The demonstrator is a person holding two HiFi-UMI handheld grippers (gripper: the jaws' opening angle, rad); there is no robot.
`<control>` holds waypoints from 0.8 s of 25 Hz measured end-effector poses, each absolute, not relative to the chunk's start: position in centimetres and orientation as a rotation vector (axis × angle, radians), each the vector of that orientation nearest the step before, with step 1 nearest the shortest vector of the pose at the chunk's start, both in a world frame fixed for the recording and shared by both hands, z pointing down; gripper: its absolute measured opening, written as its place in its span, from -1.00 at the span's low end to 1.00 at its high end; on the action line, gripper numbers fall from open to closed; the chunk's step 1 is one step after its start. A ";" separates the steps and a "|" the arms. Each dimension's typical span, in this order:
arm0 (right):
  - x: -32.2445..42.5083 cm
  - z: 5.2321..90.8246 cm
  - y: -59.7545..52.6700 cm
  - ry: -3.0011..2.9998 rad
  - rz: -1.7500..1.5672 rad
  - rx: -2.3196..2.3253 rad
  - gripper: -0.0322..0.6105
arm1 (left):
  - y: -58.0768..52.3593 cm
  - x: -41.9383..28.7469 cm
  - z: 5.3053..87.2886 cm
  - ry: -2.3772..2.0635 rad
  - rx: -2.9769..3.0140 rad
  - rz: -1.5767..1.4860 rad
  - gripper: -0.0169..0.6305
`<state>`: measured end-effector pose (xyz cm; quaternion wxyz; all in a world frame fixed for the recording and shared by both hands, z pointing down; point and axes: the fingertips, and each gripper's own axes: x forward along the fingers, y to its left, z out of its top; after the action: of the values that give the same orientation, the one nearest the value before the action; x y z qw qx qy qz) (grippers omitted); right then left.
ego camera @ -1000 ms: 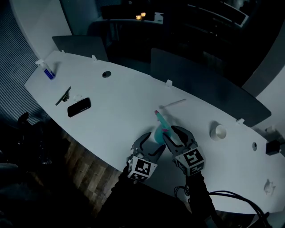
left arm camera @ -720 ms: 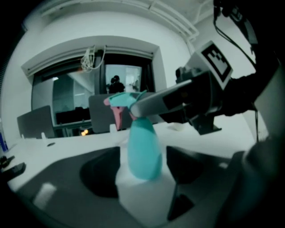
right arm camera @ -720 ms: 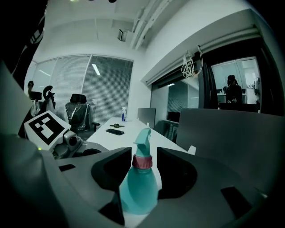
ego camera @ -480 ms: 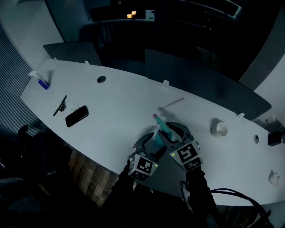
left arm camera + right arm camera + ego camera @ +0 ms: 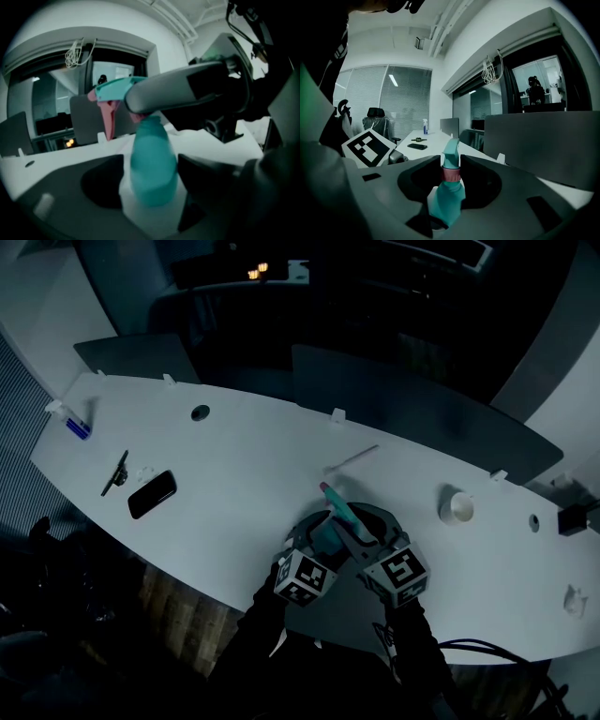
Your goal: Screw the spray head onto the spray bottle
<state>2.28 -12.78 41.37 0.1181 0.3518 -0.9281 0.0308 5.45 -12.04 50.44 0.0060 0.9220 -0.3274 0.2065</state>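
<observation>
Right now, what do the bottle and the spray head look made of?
The spray bottle: likely plastic, teal, smooth with a soft sheen; translucent or opaque is unclear. The spray head: moulded hard plastic by its look, teal shell with pink trigger and pink collar, matte.

I find no word, brand or number that can be read. My left marker cube [image 5: 302, 579] and right marker cube [image 5: 401, 574] carry only black-and-white square patterns, no letters. The spray bottle [image 5: 154, 159] and spray head [image 5: 451, 152] show no legible label. On the table [image 5: 244, 456], the small bottle [image 5: 73, 423] at ten o'clock is too small to read.
</observation>
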 end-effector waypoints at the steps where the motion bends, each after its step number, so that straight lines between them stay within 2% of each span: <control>1: 2.3 41.0 -12.7 -2.736 0.086 1.039 -0.47 | -12.1 5.5 50.4 -1.023 2.883 0.639 0.13; 2: 2.4 40.7 -12.6 -2.758 0.075 1.049 -0.47 | -12.2 5.4 50.4 -1.024 2.878 0.625 0.05; 16: 2.8 42.0 -12.4 -2.732 -0.011 1.018 -0.47 | -12.1 5.4 50.3 -1.049 2.880 0.626 0.04; 20: 2.7 41.9 -12.4 -2.704 0.031 1.068 -0.47 | -12.1 5.0 49.8 -1.305 2.752 0.570 0.04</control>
<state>2.69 -12.41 41.94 0.1170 0.3647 -0.9237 0.0107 4.99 -12.13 49.81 0.0212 0.8879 -0.4211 0.1838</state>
